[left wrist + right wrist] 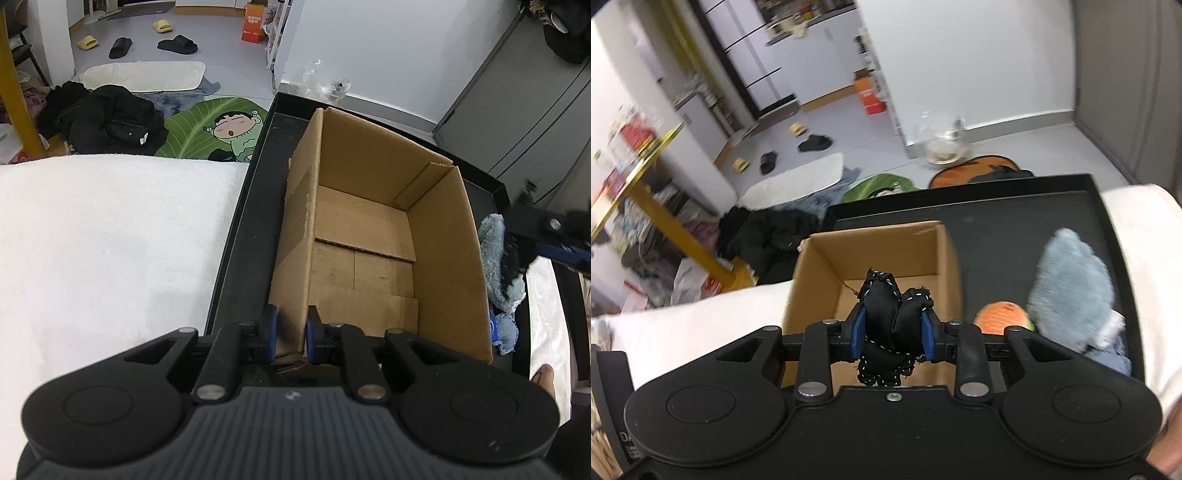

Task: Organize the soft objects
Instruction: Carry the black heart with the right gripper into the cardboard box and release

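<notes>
The left tongs [291,334] are closed on the near wall of the cardboard box [373,236], one blue-padded finger [267,328] outside the wall and the other inside, the tool pointing forward and down along the box. The right tongs [893,332] grip a black stitched soft toy [886,314] between their blue pads [857,330], held above the box's near edge. In the left wrist view, the right tool enters from the right edge, motion-blurred.
</notes>
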